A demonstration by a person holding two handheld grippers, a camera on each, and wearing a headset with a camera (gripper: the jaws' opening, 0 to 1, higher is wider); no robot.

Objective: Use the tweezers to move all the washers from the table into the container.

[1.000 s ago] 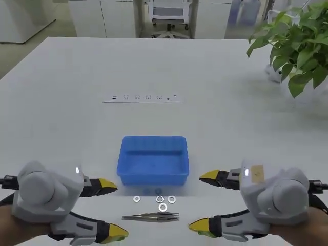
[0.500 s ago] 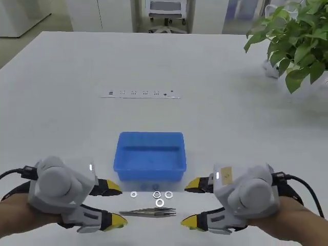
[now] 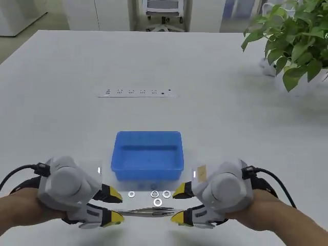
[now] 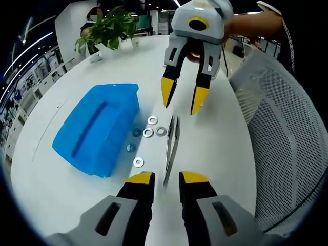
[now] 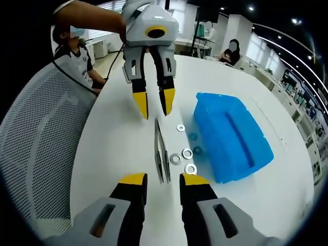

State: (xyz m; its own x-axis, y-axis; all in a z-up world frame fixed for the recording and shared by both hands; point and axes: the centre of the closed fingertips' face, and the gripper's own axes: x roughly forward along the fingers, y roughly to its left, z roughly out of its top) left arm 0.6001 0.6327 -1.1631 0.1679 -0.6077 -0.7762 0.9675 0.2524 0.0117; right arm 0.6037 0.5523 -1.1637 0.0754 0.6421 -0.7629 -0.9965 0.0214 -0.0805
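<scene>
- Head view: The left gripper (image 3: 113, 206) and right gripper (image 3: 176, 206) hover low over the white table (image 3: 230, 102), facing each other, jaws spread and empty. Between them the tweezers (image 3: 146, 210) lie flat, unlifted. Four washers (image 3: 158, 203) sit between the tweezers and the blue container (image 3: 147, 173), whose inside looks bare. By that reading, no washer has been moved and the whole job is left. Beyond the container, open tabletop runs to a power strip (image 3: 137, 93) and a plant (image 3: 292, 36).
- Left gripper view: This gripper's jaws stand apart, just short of one end of the tweezers, with the right gripper's parted jaws at the other end. The washers lie just beside the tweezers, on the container's side. Two blue-tinted rings rest near the container's wall. The table edge runs near the tweezers on the opposite side, with a mesh chair (image 4: 277, 118) beyond it.
- Right gripper view: The right gripper's jaws are spread, with nothing pinched, and the tweezers reach toward the gap between them. Room looks tight toward the edge and freer toward the container.
</scene>
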